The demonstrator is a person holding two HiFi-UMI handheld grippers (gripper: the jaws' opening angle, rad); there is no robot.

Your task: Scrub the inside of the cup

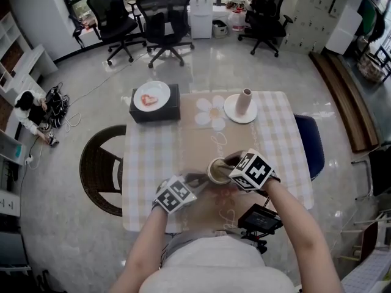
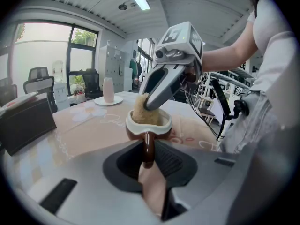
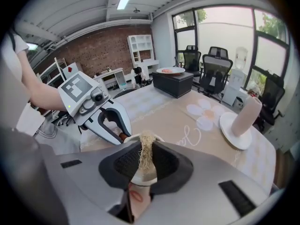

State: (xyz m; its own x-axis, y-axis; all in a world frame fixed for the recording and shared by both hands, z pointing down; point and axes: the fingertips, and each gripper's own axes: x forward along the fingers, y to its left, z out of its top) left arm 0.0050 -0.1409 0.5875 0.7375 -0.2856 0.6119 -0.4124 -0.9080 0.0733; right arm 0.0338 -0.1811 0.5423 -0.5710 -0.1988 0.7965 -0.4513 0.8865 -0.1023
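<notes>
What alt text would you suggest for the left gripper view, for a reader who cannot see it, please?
The left gripper clamps the brown handle of a white-rimmed cup, while the right gripper presses a tan fibrous scrubber into it from above. Behind, on the beige tablecloth, a pale vase stands on a white plate.

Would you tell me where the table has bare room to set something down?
Bare cloth lies at the left between the black box and the left gripper, and along the right edge beside the saucer. The near middle is crowded: cup, scrubber, right gripper.
</notes>
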